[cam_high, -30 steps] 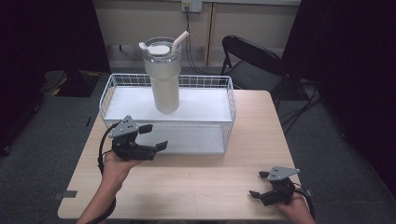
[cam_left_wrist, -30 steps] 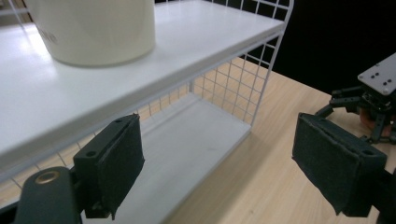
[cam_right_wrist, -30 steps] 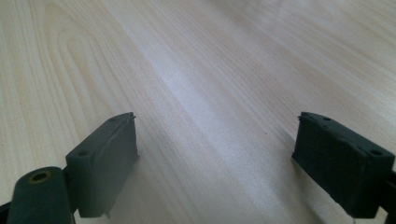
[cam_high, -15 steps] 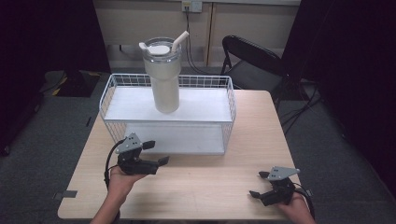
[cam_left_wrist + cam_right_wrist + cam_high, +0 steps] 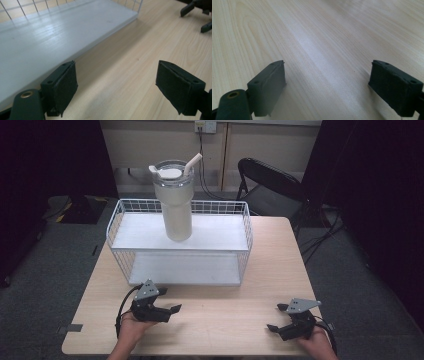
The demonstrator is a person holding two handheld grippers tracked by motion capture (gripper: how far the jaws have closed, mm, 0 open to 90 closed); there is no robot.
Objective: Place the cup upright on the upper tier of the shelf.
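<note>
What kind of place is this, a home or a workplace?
Probably a lab or studio set up for recording: black curtains at the sides, a folding chair, and a bare wooden table holding a wire rack with a tumbler.

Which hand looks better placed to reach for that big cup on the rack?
Probably the left gripper: it lies nearer the rack and the cup. The right gripper lies farther off.

Wire basket (image 5: pixel 116 226): white, two white shelf boards, at table rear. Tumbler (image 5: pixel 175 202): cream, lidded, with straw, upright on upper shelf, apparently left of centre.
</note>
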